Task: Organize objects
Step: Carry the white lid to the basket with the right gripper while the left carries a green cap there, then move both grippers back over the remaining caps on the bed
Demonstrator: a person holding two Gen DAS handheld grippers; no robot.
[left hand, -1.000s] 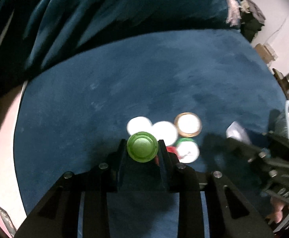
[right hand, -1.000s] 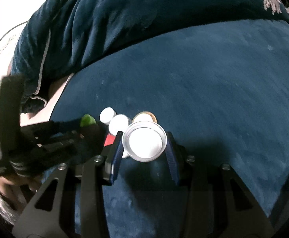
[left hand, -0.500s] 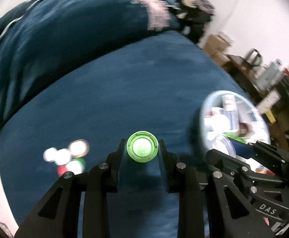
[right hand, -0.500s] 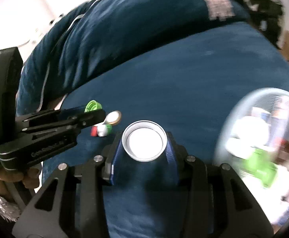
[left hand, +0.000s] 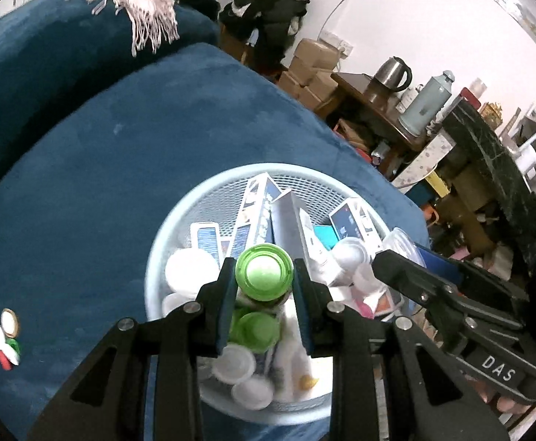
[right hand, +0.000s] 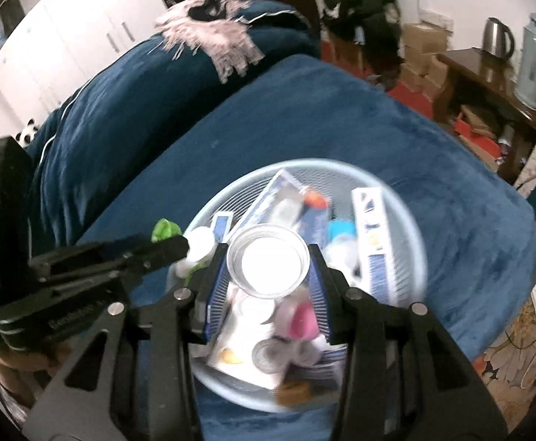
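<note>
My left gripper (left hand: 264,279) is shut on a green bottle cap (left hand: 264,272) and holds it above a light blue mesh basket (left hand: 179,202) full of boxes, lids and bottles. My right gripper (right hand: 268,261) is shut on a clear plastic lid (right hand: 268,259) and holds it over the same basket (right hand: 400,191). The right gripper shows at the right of the left wrist view (left hand: 396,261). The left gripper with its green cap (right hand: 165,229) shows at the left of the right wrist view. A small cluster of loose caps (left hand: 5,338) lies on the blue blanket at far left.
The basket stands on a blue plush blanket (left hand: 102,154) on a bed. A fringed scarf (left hand: 139,3) lies at the back. A wooden table with a kettle (left hand: 392,73) and a flask (left hand: 425,103), and cardboard boxes (left hand: 312,62), stand beyond the bed.
Both grippers have swung right from the cluster of caps, each carrying its cap or lid, and now hang over the basket. The cluster has slid to the far left of view.
</note>
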